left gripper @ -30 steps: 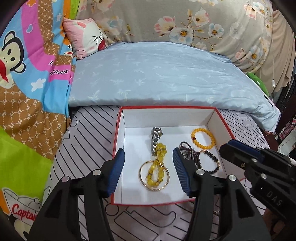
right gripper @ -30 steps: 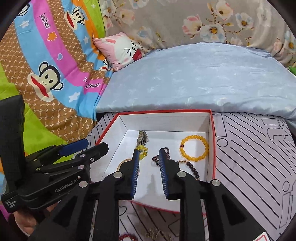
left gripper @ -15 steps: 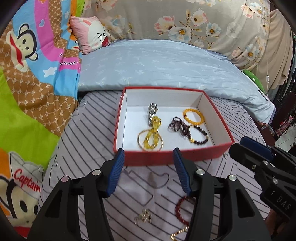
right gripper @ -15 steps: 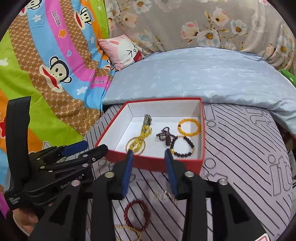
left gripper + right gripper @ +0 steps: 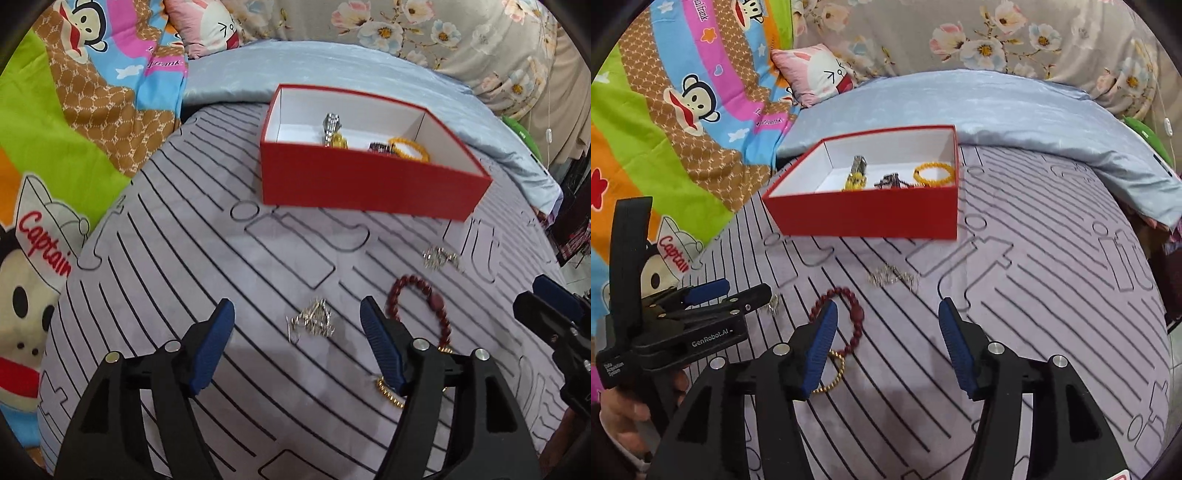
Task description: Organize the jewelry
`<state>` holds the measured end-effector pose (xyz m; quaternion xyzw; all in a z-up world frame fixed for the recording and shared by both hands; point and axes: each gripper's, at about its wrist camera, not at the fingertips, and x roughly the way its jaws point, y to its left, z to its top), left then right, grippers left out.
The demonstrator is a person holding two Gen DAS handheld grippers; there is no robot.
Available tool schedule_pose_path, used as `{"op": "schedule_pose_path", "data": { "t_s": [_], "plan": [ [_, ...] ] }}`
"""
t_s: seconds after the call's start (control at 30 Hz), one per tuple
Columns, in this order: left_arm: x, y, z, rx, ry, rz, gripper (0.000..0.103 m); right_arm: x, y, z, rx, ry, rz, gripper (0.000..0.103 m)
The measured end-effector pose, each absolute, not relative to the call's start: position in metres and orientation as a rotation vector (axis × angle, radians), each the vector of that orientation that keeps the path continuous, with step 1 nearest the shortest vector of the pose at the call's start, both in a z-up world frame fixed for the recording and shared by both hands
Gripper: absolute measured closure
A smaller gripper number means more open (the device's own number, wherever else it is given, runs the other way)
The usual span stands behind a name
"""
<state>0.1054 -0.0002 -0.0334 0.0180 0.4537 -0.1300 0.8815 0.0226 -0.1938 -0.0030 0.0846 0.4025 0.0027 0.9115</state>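
Left hand-held gripper (image 5: 297, 330): fingers spread wide, holding nothing, poised low over the bed; the small tangled silver-coloured chain piece (image 5: 312, 320) lies directly ahead between the two blue fingertips, slightly toward the left-hand pad side of centre, its longer run slanting up and away from the gripper. Right hand-held gripper (image 5: 886, 325): likewise spread and empty. The dark red round-bead bracelet (image 5: 846, 317) lies at its left fingertip, partly hidden behind it, with a gold-coloured beaded chain loop (image 5: 836, 371) just below (also part-covered). A second silver-coloured tangle (image 5: 892, 277) sits ahead of the right gripper, nearer the red cardboard box with white lining (image 5: 871, 218). Judged: the left gripper is the nearer to the first tangle and is best placed to close on it. Surface is a soft grey bedspread with black line print (image 5: 184, 258); pale blue pillow (image 5: 960, 99) and floral cloth (image 5: 997, 37) beyond. The box already holds several pieces
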Motion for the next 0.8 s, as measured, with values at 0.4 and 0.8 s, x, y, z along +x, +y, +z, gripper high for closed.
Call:
{"op": "schedule_pose_path", "data": {
  "t_s": [0.4,0.8],
  "plan": [
    [0.104,-0.008,-0.051,0.05,0.935,-0.264,0.057,0.021,-0.194,-0.024,0.231,0.877,0.017,0.046],
    [0.106,0.0,-0.047,0.012,0.934,-0.306,0.079,0.03,-0.194,-0.027,0.239,0.881,0.016,0.046]
  ]
}}
